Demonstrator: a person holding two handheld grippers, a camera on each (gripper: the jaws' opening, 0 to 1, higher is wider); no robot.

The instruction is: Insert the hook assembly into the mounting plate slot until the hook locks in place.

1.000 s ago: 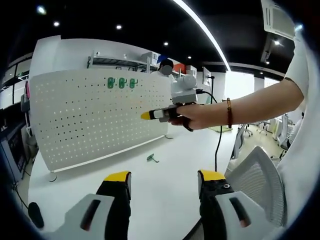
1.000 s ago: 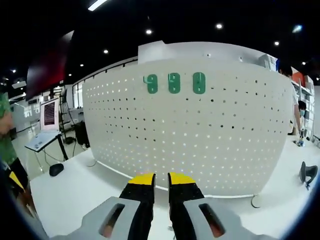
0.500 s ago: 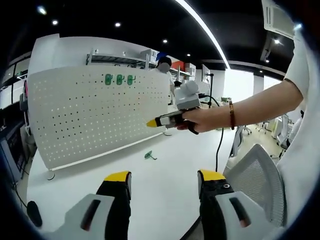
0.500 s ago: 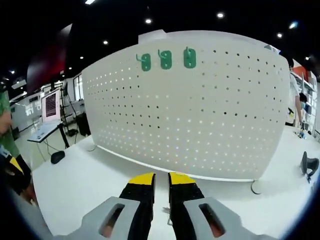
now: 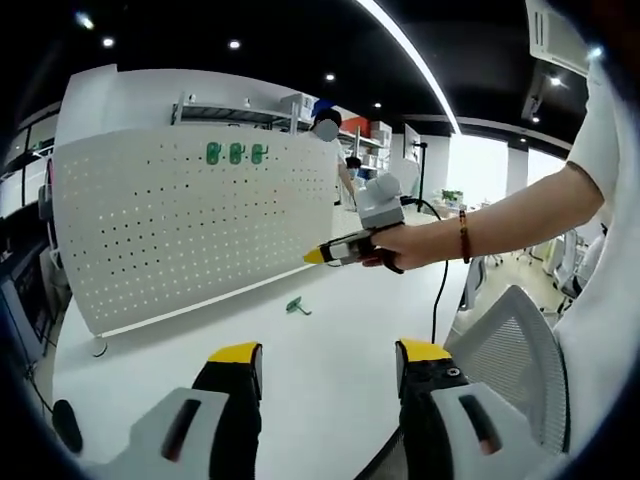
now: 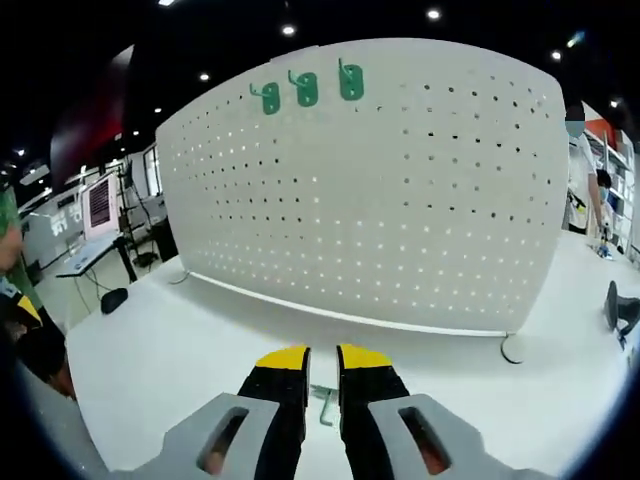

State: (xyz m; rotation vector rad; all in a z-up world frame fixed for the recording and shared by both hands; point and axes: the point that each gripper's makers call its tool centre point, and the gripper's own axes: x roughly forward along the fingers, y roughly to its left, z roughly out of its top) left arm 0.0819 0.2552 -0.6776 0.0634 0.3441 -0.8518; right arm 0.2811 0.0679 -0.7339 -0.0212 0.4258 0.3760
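Observation:
A white pegboard mounting plate (image 5: 190, 230) stands upright on the white table (image 5: 320, 350), with three green hooks (image 5: 235, 153) fixed near its top edge. One loose green hook (image 5: 296, 306) lies flat on the table in front of it. My left gripper (image 5: 328, 352) is open and empty, low over the table's near side. A hand holds my right gripper (image 5: 316, 256) in the air, above and slightly right of the loose hook, jaws close together. In the right gripper view the right gripper (image 6: 322, 358) holds nothing, the hook (image 6: 322, 405) shows through its narrow gap, and the pegboard (image 6: 400, 210) stands beyond.
A mesh office chair (image 5: 510, 350) stands at the table's right edge. A black mouse-like object (image 5: 68, 425) lies at the near left. The pegboard's round foot (image 6: 515, 348) rests on the table, with a dark object (image 6: 620, 310) beyond. A person (image 5: 328, 135) stands behind the board.
My right gripper has dropped lower and come back from the pegboard toward the loose hook, which now shows between its jaws. My left gripper has stayed in place, open.

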